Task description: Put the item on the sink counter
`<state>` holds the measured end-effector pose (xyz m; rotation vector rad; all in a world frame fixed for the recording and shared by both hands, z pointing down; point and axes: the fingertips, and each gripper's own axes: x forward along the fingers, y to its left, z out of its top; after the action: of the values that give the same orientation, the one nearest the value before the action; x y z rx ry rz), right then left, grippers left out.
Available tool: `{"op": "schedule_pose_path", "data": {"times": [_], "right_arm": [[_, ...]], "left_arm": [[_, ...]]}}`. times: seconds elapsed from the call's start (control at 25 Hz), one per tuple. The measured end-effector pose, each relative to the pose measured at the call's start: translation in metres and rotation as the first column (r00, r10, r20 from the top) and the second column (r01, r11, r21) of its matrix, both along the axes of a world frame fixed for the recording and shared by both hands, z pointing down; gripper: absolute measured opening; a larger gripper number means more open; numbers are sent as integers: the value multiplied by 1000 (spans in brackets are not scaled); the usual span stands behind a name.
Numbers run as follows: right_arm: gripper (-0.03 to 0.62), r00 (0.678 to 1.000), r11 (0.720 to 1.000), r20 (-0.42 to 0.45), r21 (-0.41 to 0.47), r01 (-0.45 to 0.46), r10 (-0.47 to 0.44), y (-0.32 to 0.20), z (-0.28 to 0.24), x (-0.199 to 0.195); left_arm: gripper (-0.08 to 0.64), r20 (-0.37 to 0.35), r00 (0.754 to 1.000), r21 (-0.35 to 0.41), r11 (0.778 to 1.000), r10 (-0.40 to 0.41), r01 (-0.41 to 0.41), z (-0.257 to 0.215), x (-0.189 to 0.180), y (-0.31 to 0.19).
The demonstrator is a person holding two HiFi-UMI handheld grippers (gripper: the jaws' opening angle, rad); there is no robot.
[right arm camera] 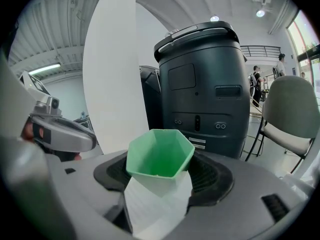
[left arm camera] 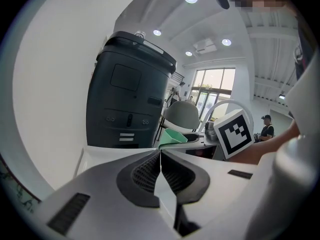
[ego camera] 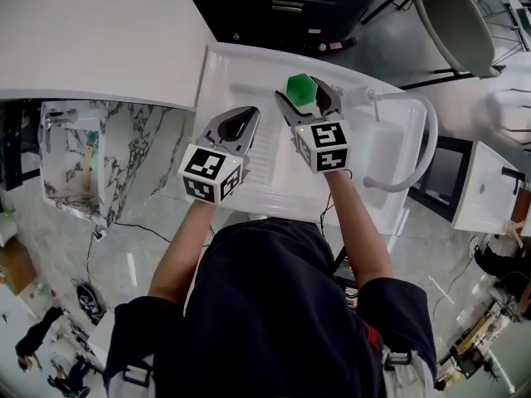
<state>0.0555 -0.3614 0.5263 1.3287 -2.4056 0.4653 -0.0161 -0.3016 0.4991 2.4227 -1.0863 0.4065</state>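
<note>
Two grippers hang over the white moulded sink counter [ego camera: 226, 71]: my right gripper [ego camera: 308, 99] clamps the green hexagonal plastic cup [right arm camera: 160, 155] over it, and my left gripper [left arm camera: 160, 160] is closed, empty. Placing seems in hand; next I'd lower the cup flat, then release.

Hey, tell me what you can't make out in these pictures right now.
- Base of the green cup: in the right gripper view it is buried between the jaws of the right tool.
- Whether the cup touches the sink counter: in the head view that tool covers the spot.
- Counter under the left tool: in the left gripper view its own shut jaws block it.
</note>
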Motion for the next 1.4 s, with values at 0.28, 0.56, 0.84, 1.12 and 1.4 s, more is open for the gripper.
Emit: {"op": "schedule_pose_path", "data": {"times": [0.28, 0.56, 0.84, 1.12, 1.4], "right_arm": [[337, 1000, 1000, -1, 4, 4, -3, -19, 11, -6], [337, 1000, 997, 21, 80, 9, -11, -38, 14, -14], [337, 1000, 997, -19, 77, 15, -13, -51, 36, -18], [337, 999, 999, -43, 45, 14, -12, -55, 59, -20], [337, 998, 1000, -68, 14, 13, -12, -56, 76, -18]], "left_arm": [[17, 0, 1000, -24, 1000, -14, 14, 10, -3, -5], [17, 2, 1000, -49, 998, -27, 27, 19, -6, -4], [17, 9, 999, -70, 996, -51, 52, 28, -14, -6], [17, 18, 998, -90, 994, -68, 69, 36, -20, -4], [17, 27, 997, -108, 992, -69, 72, 44, -21, -2]]}}
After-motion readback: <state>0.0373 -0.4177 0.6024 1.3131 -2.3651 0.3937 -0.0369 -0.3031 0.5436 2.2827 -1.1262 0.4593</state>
